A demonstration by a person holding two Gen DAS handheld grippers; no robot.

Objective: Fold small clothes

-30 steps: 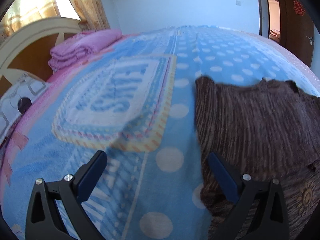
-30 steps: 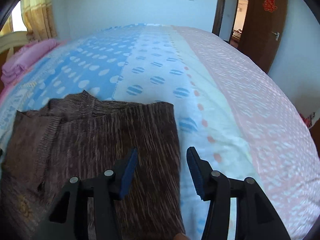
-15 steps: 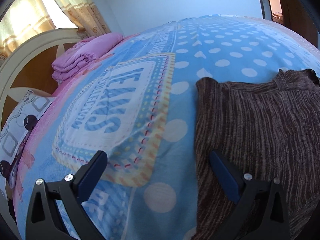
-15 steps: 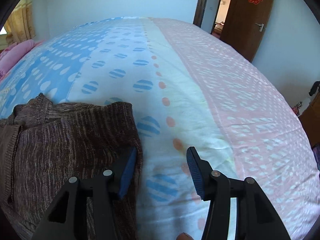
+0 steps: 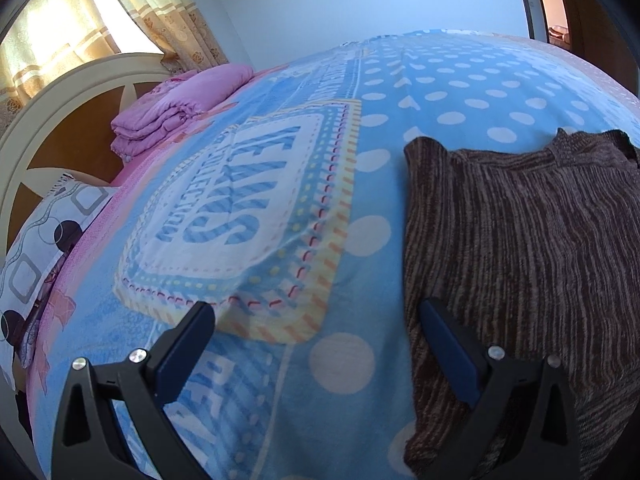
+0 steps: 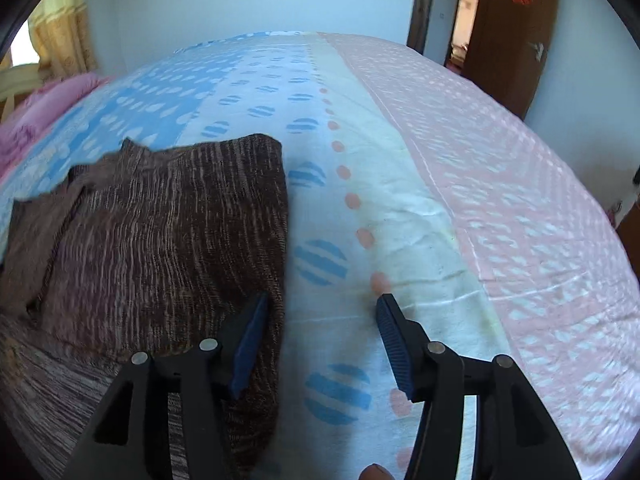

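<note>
On the bed [image 5: 280, 360], brown sweater [image 5: 520, 248] lies flat, sides look folded in, sleeve flap on top. Left gripper [image 5: 316, 344] wide open over its left edge, right gripper [image 6: 320, 332] open at its right edge, neither gripping. Final folds probably left.

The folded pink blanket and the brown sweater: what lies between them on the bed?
Only bedspread, its big lettered patch and white dots, seen from the left wrist.

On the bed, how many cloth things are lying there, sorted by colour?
Brown knitted sweater: 1
Pink folded blanket: 1
White patterned pillow: 1
Total: 3, all on the blue dotted bedspread.
</note>
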